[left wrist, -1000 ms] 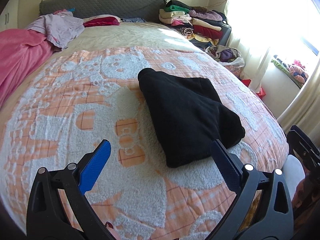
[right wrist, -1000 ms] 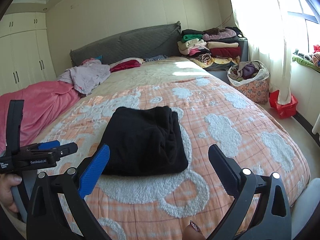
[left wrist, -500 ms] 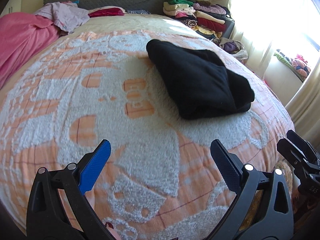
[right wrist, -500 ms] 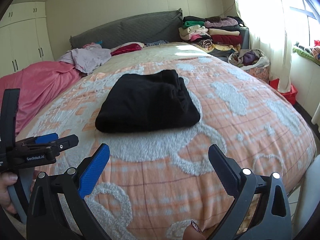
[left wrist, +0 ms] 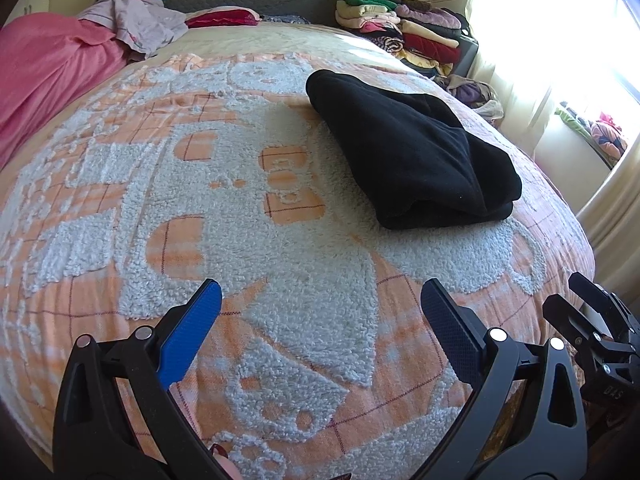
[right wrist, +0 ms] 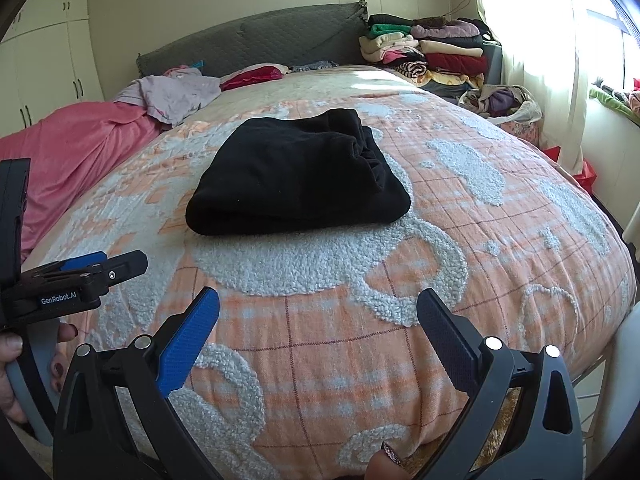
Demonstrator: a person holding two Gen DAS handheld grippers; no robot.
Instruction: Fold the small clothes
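A folded black garment (left wrist: 412, 152) lies flat on the orange and white blanket (left wrist: 248, 208), toward the bed's right half; the right wrist view shows this black garment (right wrist: 296, 172) straight ahead. My left gripper (left wrist: 320, 300) is open near the foot of the bed, well short of the garment, with nothing between its fingers. My right gripper (right wrist: 318, 308) is open too, empty, and pulled back from the garment. In the right wrist view the left gripper (right wrist: 84, 276) appears at the left edge, held by a hand (right wrist: 12, 364).
A pink cover (right wrist: 80, 148) and a crumpled lilac garment (right wrist: 176, 92) lie at the bed's far left. A stack of folded clothes (right wrist: 428, 52) stands by the grey headboard (right wrist: 256, 40). A bag of clothes (right wrist: 504, 104) sits on the floor by the curtain.
Both grippers have drawn back toward the foot of the bed, away from the black garment. Both stay open. The garment has not moved.
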